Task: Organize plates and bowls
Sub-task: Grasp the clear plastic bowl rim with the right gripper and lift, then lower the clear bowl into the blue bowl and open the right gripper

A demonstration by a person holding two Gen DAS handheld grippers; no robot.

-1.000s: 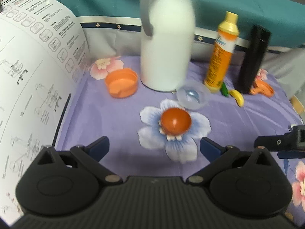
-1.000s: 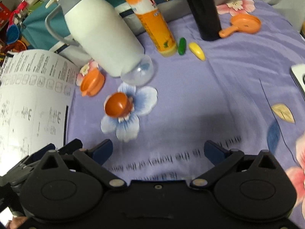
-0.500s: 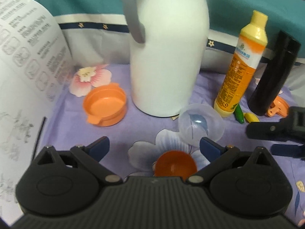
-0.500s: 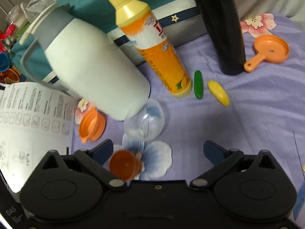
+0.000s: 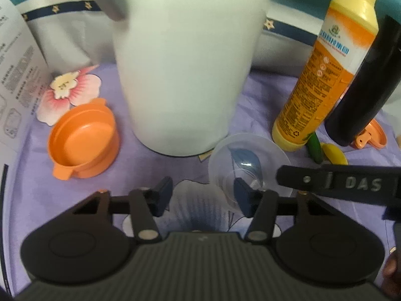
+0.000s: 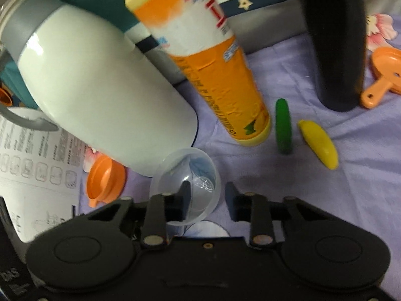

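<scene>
A clear plastic bowl (image 5: 248, 158) sits on the purple cloth in front of the white jug; it also shows in the right wrist view (image 6: 186, 175). My right gripper (image 6: 206, 198) is partly open, its left finger inside the bowl and its right finger outside the rim. My left gripper (image 5: 200, 195) is partly open over the flower print; nothing shows between its fingers. An orange bowl with handles (image 5: 84, 139) sits to the left. The small dark-orange bowl is hidden under the left gripper.
A tall white jug (image 5: 185, 57), an orange bottle (image 5: 325, 75) and a black flask (image 5: 363, 95) stand close behind. A green toy (image 6: 283, 125), a yellow toy (image 6: 318, 143) and an orange pan lid (image 6: 383, 75) lie right. A printed manual (image 5: 15, 62) stands left.
Both grippers moved forward and down towards the clear bowl and narrowed. The dark-orange bowl slid out of sight under the left gripper. The right gripper's left finger entered the clear bowl.
</scene>
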